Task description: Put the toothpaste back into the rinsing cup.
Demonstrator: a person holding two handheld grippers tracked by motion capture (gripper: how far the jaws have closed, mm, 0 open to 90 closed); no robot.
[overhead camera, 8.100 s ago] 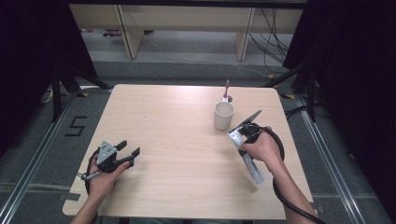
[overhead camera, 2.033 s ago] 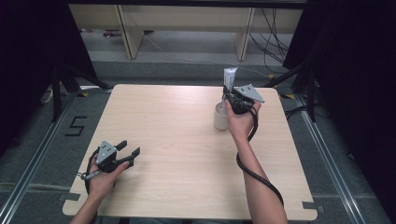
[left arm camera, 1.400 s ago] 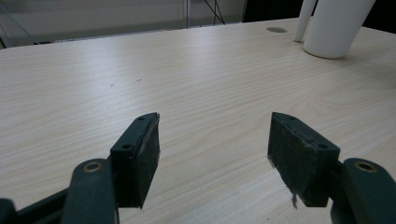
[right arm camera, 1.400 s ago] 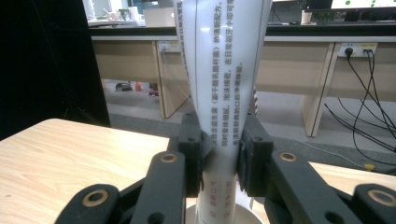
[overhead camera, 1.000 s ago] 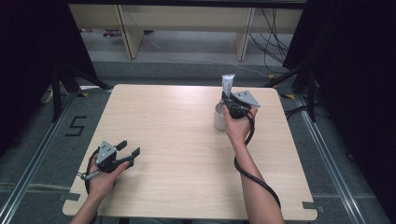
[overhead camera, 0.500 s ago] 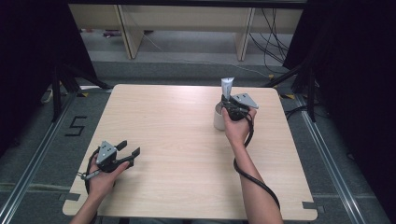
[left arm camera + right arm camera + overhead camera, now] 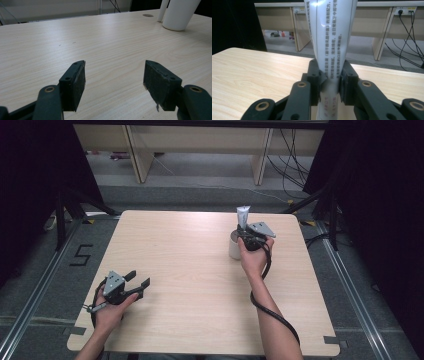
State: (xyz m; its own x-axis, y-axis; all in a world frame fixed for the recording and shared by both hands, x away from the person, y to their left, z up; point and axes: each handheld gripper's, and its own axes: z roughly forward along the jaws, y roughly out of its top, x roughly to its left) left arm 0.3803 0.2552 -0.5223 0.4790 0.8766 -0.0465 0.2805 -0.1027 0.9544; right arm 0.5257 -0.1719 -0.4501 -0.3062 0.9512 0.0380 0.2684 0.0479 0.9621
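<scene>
My right gripper (image 7: pixel 246 236) (image 7: pixel 329 75) is shut on a white toothpaste tube (image 7: pixel 243 216) (image 7: pixel 329 32) printed with small text. It holds the tube upright, the flat crimped end up, just behind a white cup (image 7: pixel 233 248) (image 7: pixel 180 13) at the table's right rear. The tube's lower end is hidden below the jaws. At the front left, my left gripper (image 7: pixel 140 278) (image 7: pixel 115 75) rests low over the table, open, with nothing between its pads.
The light wooden table (image 7: pixel 190 285) has open room across its middle and front. In the left gripper view a slim white shape (image 7: pixel 163 9) stands beside the cup, too cropped to identify. Wooden desks (image 7: pixel 200 140) and cables (image 7: pixel 295 150) lie beyond the far edge.
The right gripper rose from the table in front of the cup and turned the tube upright beside it. Over the last second it sank slightly. The left gripper stayed still.
</scene>
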